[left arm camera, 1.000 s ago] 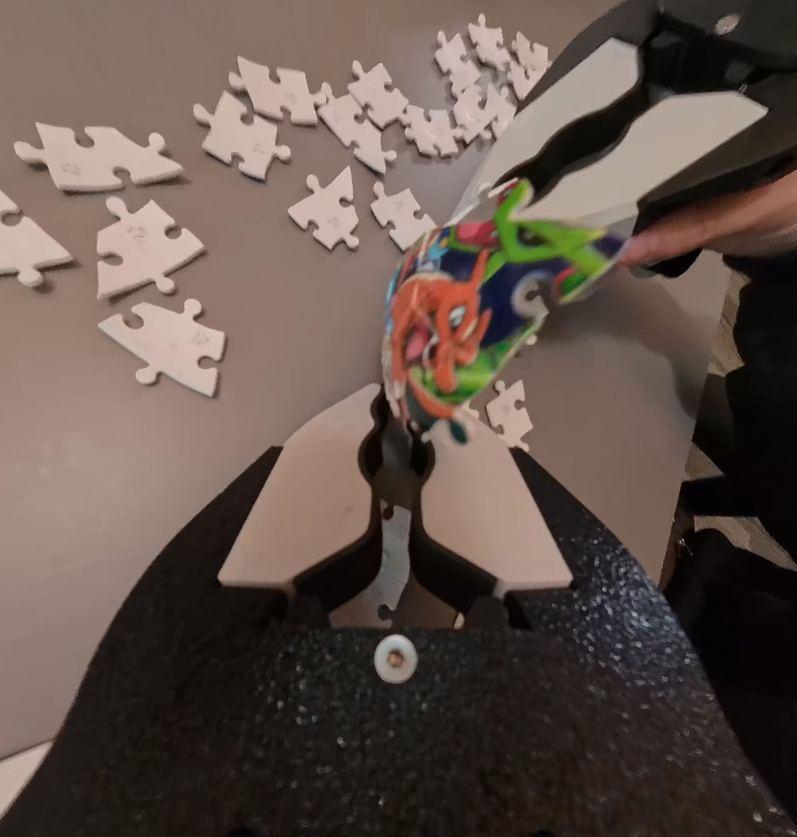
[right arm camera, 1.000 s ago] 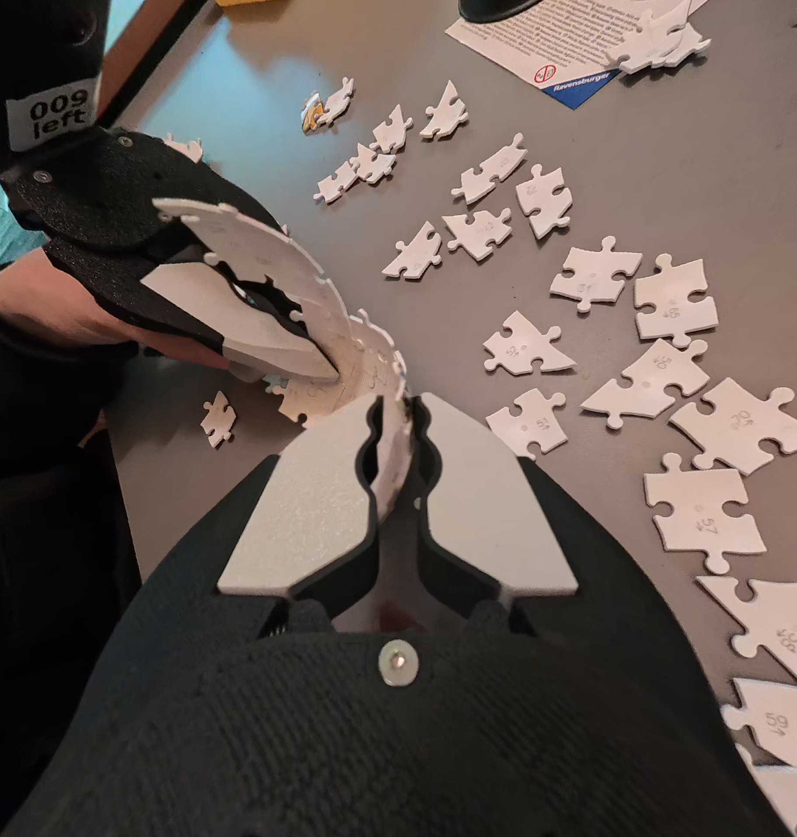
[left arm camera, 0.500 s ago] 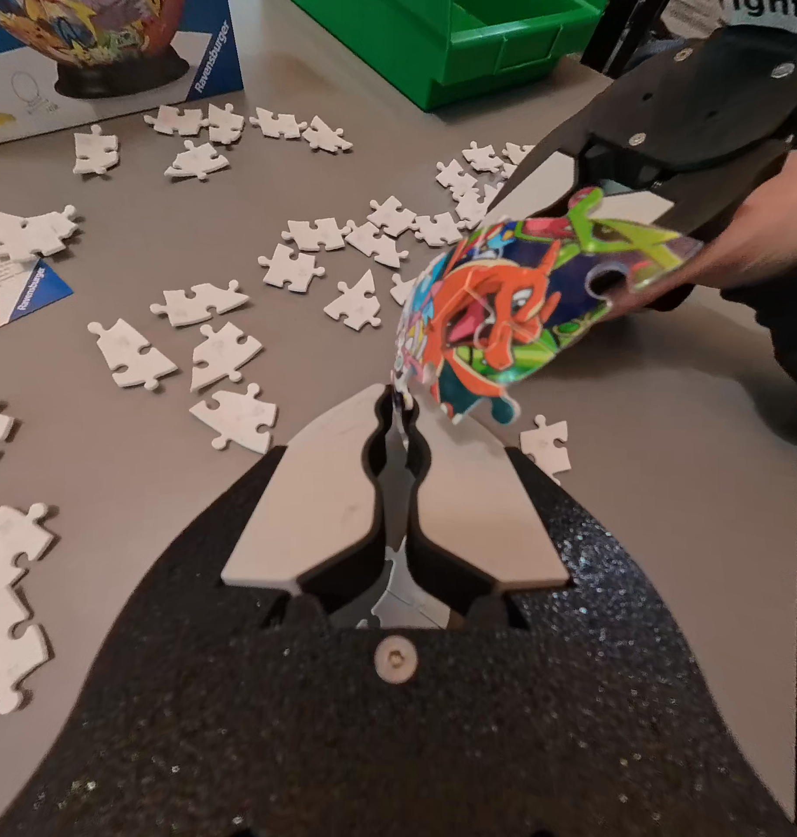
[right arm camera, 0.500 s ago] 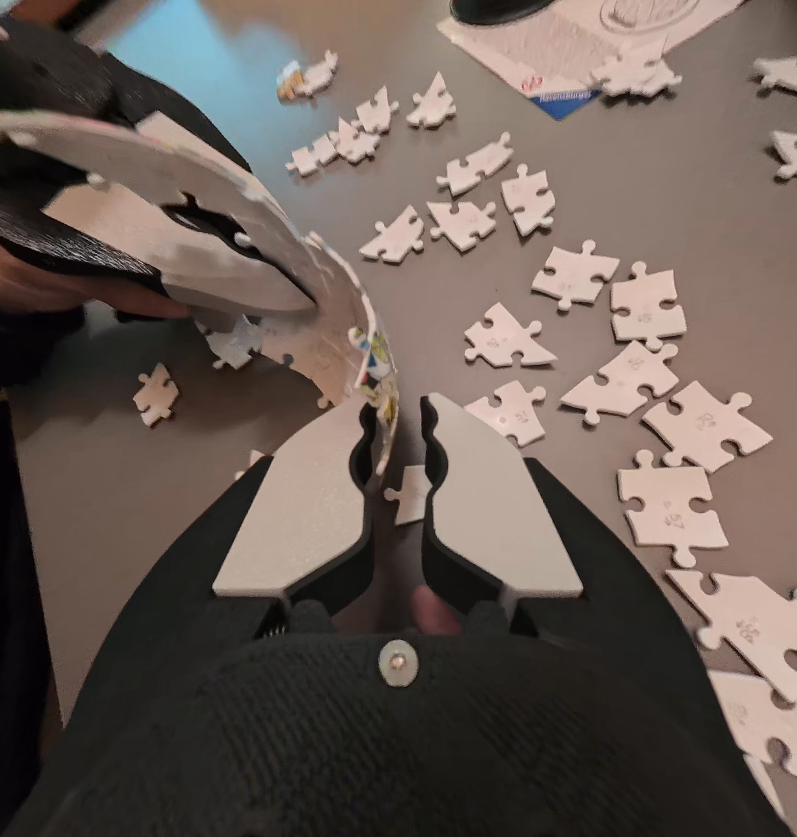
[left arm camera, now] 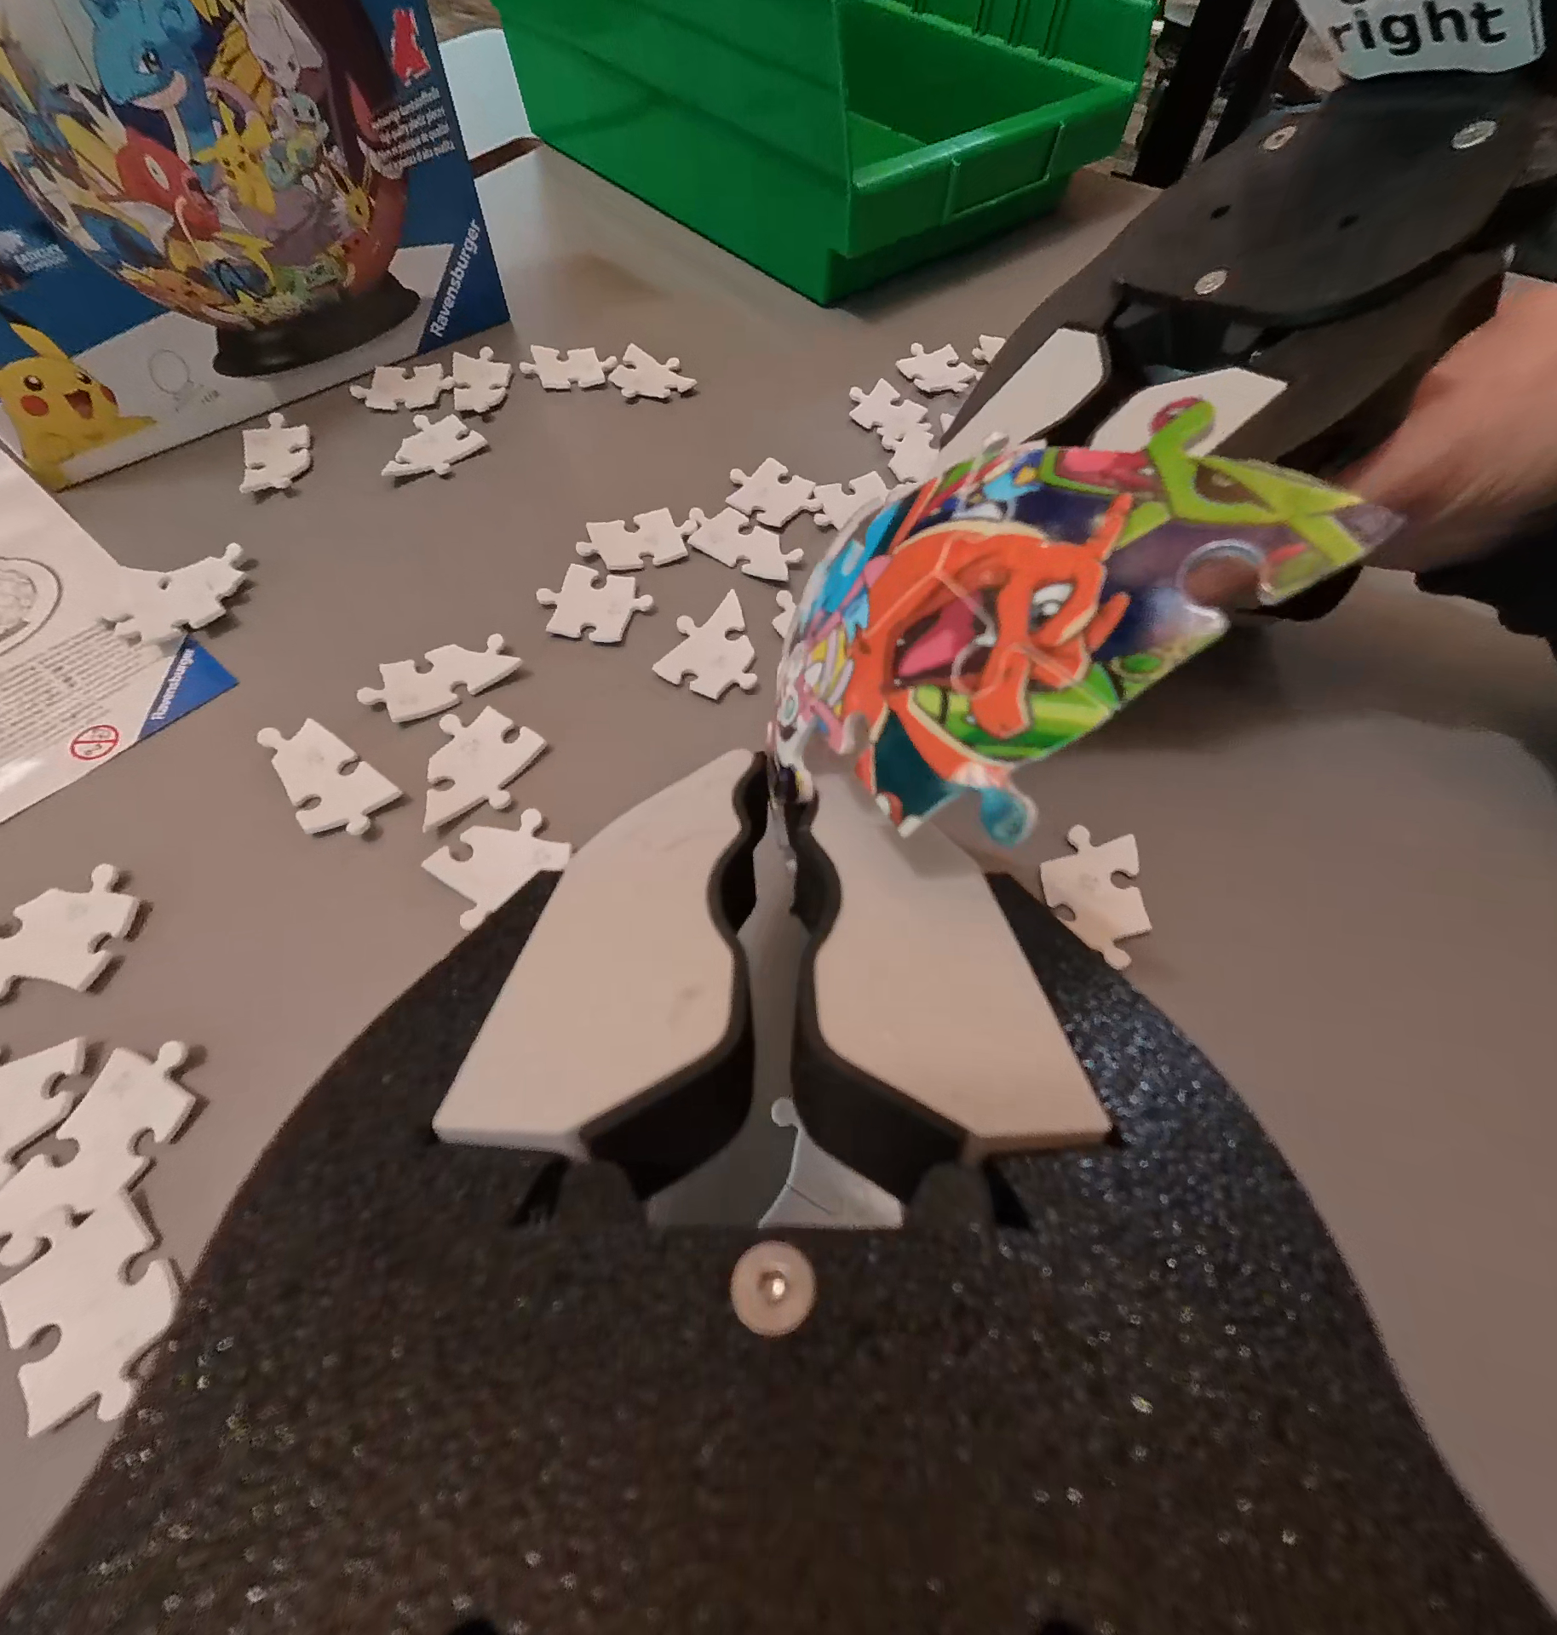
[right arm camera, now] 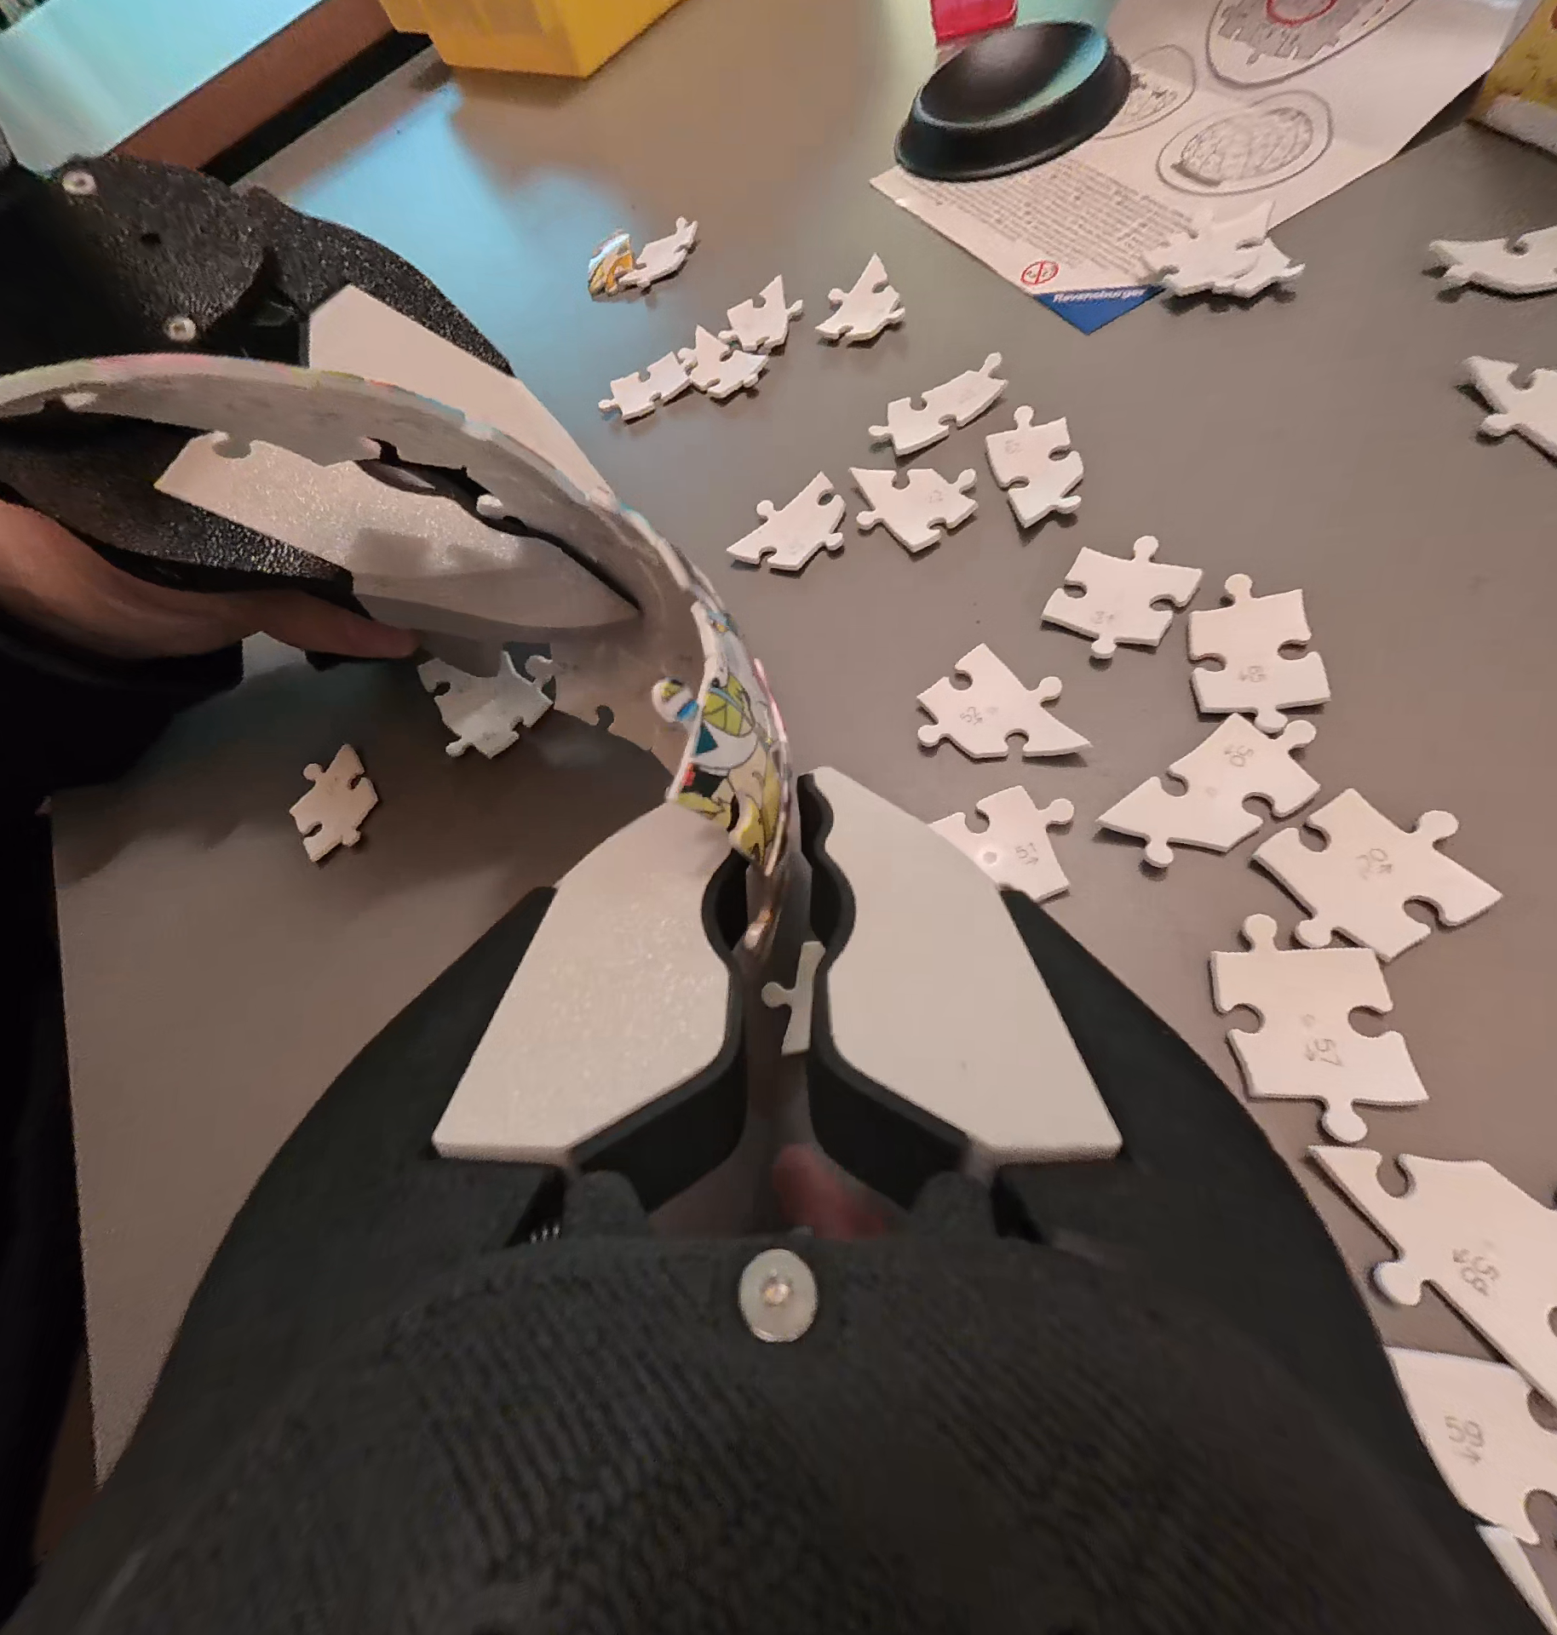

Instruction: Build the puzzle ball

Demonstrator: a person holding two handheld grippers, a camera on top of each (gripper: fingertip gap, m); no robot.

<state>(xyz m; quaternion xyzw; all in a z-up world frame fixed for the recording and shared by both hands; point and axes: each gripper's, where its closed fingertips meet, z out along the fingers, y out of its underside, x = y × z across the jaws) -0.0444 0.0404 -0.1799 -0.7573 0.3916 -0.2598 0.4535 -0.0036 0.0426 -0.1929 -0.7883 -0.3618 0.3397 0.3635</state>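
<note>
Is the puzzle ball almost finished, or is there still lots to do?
Only a small curved section is joined so far. The left gripper and right gripper both pinch its edges, holding it above the table. Many loose white pieces still lie face down, and the black stand is empty.

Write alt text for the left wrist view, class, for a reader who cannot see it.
The left gripper pinches one edge of a curved, colourful assembled puzzle section, while the right gripper grips its far edge. Loose white puzzle pieces lie scattered face-down on the grey table, with the puzzle box and a green bin behind.
</note>
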